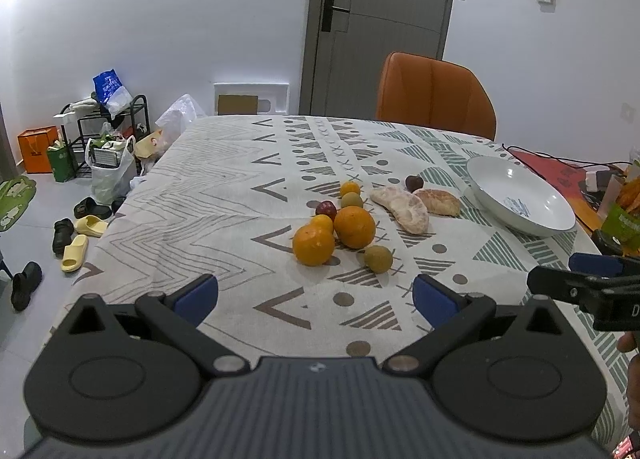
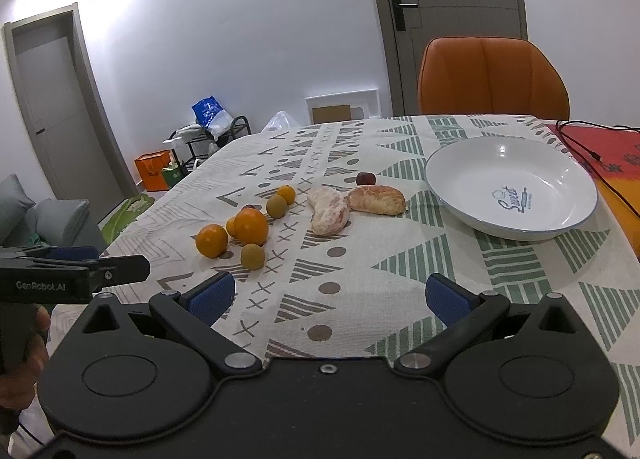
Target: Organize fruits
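Near the middle of the table, the fruits lay loose, with the empty white bowl toward its right edge. Both the left gripper and right gripper hovered released and empty. Best practice: seize one fruit squarely, as round pieces would likely roll on the patterned cloth; a cluttered room lay beyond.

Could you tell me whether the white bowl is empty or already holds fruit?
Empty: the white bowl shows only its printed logo inside.
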Available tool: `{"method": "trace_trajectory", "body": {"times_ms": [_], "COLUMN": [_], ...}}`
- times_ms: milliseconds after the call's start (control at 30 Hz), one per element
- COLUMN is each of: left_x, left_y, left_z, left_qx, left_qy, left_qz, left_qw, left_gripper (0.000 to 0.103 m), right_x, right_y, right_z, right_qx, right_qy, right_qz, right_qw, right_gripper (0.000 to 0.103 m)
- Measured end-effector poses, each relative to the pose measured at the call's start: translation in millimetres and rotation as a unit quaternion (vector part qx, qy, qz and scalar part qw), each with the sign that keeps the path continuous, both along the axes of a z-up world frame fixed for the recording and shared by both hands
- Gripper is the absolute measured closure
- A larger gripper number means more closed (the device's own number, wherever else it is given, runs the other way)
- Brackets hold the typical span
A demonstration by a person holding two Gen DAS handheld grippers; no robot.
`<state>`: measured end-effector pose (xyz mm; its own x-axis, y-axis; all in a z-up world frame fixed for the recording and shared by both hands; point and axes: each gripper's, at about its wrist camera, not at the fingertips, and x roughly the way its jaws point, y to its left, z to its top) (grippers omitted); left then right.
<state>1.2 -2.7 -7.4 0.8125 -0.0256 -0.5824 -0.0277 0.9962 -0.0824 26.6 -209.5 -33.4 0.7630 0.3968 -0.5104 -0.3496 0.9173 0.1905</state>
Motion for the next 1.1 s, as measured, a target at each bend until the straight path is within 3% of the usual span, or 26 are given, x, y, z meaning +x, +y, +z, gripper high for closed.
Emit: {"method": "trace_trajectory", "body": {"times_ms": [1100], "left_x": [16.8], "left_y": [0.4], "left_z": [-8.6], "left_qx": [0.002], "left_qy": [-0.004], "left_qz": [-0.007], "left_qw": [1.0], "left_gripper": [0.003], "right_x": [17.0], "right_y": [11.1], "right_z": [-7.4], "right_qx": [0.018], "right_qy": [0.006], "right_qz": [0.03], "right_qw": [0.999], "right_gripper": [0.0]}}
